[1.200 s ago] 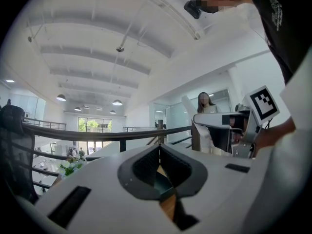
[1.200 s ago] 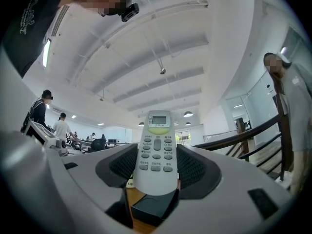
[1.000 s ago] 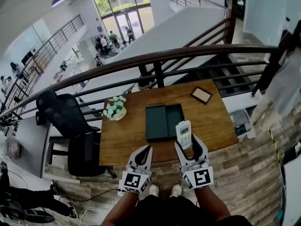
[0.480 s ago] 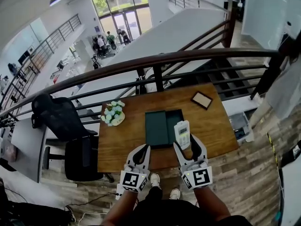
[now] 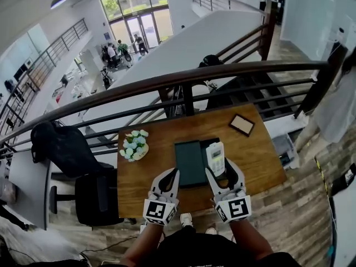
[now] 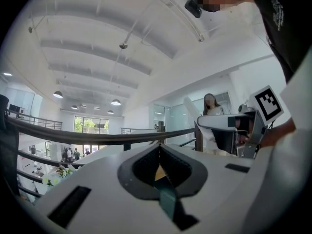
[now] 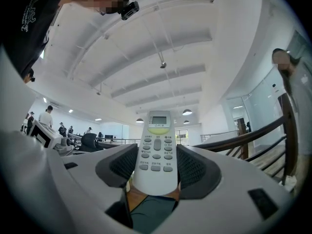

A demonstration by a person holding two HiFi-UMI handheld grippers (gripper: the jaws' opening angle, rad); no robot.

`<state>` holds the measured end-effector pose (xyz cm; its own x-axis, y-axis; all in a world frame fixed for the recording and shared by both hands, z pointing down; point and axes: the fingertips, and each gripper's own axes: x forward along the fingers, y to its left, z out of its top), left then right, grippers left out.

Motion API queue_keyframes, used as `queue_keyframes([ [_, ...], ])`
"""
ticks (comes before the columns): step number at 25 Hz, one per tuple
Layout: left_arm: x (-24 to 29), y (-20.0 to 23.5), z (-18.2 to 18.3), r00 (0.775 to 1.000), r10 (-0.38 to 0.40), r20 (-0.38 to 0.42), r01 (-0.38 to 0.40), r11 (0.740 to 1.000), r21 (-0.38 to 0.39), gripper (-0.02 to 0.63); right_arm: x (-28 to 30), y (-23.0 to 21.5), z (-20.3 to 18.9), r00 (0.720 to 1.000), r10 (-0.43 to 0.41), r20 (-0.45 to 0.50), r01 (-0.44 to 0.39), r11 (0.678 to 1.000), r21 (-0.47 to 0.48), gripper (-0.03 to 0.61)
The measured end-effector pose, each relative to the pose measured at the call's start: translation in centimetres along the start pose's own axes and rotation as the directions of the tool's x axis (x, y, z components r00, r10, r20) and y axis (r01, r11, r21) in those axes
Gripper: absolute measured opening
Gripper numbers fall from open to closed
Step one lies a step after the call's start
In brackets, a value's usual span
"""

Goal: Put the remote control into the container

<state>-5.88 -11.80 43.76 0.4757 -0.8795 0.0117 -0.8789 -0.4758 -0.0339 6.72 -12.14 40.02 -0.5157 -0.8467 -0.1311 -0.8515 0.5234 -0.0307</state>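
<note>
A white remote control (image 5: 215,157) with a small screen and grey buttons is held upright in my right gripper (image 5: 224,172), whose jaws are shut on its sides; in the right gripper view the remote control (image 7: 155,151) stands between the black pads. It hangs over the right part of the dark green container (image 5: 195,160), an open flat box on the wooden table (image 5: 152,166). My left gripper (image 5: 169,181) is shut with nothing in it, at the table's near edge, left of the container. In the left gripper view its jaws meet at a line (image 6: 159,165).
A bunch of white flowers (image 5: 133,144) sits at the table's left. A small framed picture (image 5: 241,124) lies at the back right. A dark railing (image 5: 183,75) runs behind the table. A black office chair (image 5: 75,160) stands to the left.
The view has shifted a little; the table and container have come slightly closer under both grippers. The remote control stays held in the right gripper, now over the container's right part.
</note>
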Motion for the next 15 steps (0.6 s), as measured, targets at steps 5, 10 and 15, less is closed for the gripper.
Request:
queue_keyframes([
  [5,1.2,2.0,-0.1,0.999,-0.05,0.003,0.05,0.999,-0.009,0.008,2.7,0.7,-0.3,1.0,-0.016,-0.011,0.016,0.999,-0.037,0.247],
  [10,2.4,4.2,-0.6,0.996,-0.086,0.009,0.086,0.996,-0.025,0.008,5.2,1.1,-1.4,0.998,-0.05,-0.025,0.049,0.998,-0.034,0.247],
  [15,3.2,6.4,-1.1,0.994,-0.106,0.003,0.106,0.994,-0.023,0.008,6.8,1.0,-2.2,0.994,-0.098,-0.046,0.097,0.995,-0.025,0.247],
])
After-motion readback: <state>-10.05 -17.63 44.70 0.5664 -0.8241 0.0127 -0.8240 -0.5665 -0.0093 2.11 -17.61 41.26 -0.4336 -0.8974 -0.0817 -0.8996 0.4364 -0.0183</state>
